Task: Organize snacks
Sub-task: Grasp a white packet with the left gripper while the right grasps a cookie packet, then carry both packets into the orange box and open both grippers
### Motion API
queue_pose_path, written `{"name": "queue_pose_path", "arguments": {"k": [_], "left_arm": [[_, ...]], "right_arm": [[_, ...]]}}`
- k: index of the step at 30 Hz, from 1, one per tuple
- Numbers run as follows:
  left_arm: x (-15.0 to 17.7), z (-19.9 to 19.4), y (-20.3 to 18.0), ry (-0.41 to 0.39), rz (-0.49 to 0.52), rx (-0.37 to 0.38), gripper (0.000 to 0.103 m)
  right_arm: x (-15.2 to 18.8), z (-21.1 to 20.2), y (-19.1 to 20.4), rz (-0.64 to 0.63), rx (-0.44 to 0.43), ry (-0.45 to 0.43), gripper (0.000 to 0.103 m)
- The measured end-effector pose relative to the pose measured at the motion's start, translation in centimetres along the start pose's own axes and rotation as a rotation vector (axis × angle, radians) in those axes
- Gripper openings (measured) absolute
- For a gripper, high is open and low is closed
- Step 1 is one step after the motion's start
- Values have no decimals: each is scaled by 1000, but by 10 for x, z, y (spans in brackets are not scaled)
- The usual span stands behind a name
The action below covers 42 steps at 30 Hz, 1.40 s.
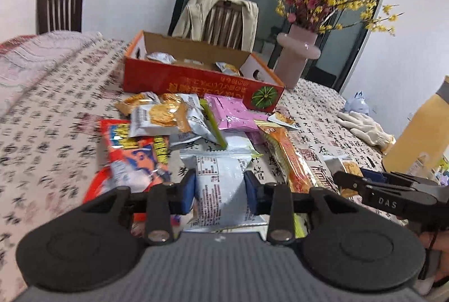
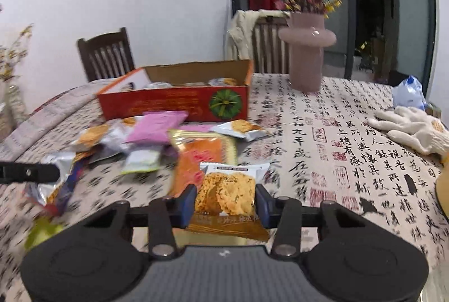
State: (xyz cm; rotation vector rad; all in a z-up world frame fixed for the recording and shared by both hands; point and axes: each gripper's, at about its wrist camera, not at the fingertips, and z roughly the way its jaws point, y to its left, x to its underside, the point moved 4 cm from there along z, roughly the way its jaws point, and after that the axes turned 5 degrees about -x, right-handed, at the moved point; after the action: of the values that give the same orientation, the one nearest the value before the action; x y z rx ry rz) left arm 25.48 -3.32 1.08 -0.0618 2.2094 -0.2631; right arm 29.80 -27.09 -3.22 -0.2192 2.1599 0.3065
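My left gripper (image 1: 220, 194) is shut on a silver-white snack packet (image 1: 221, 184), printed back side up, held near the table. My right gripper (image 2: 226, 202) is shut on a cracker packet (image 2: 228, 195) with orange biscuits on its front. The right gripper also shows at the right of the left wrist view (image 1: 348, 180). A heap of snack packets lies ahead: pink packet (image 1: 233, 112), cracker packet (image 1: 162, 117), orange-blue bag (image 1: 132, 159), long orange packet (image 1: 291, 159). Behind the heap stands an open red cardboard box (image 1: 196, 80) (image 2: 168, 103) with a few packets inside.
A pink vase (image 1: 294, 55) (image 2: 307, 49) with flowers stands right of the box. White gloves (image 2: 412, 128) and a blue-white bag (image 2: 408, 93) lie at the far right. A yellow bottle (image 1: 421, 133) is at the right edge. Chairs (image 2: 106, 53) stand behind the calligraphy tablecloth (image 2: 322, 147).
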Motion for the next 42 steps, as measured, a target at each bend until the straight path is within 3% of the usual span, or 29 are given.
{"name": "queue_pose_path", "arguments": {"k": [12,21,27,33,38,42], "left_arm": [[19,-81,26,-91,-14,-51,37],[-3,-79,32,-137,-6,-36,37],[-43,-45,35,-136,-10,-1,37],[-137,6,34,-154,27,44,37],[-226,91,27,-102,38,34,37],[-273,182,26,-21,22,20,37]], "right_arm": [[18,-89,42,-41,-9,-97,43],[0,-98,58,-80,-44,-123,43],[-28,-68,60,-98,-76,-109,43],[-103,-27,48,-111,-110,-128,43],[-195,31,33,-96,-151,-132,43],[-257,117,19,-66,-152,-55,43]]}}
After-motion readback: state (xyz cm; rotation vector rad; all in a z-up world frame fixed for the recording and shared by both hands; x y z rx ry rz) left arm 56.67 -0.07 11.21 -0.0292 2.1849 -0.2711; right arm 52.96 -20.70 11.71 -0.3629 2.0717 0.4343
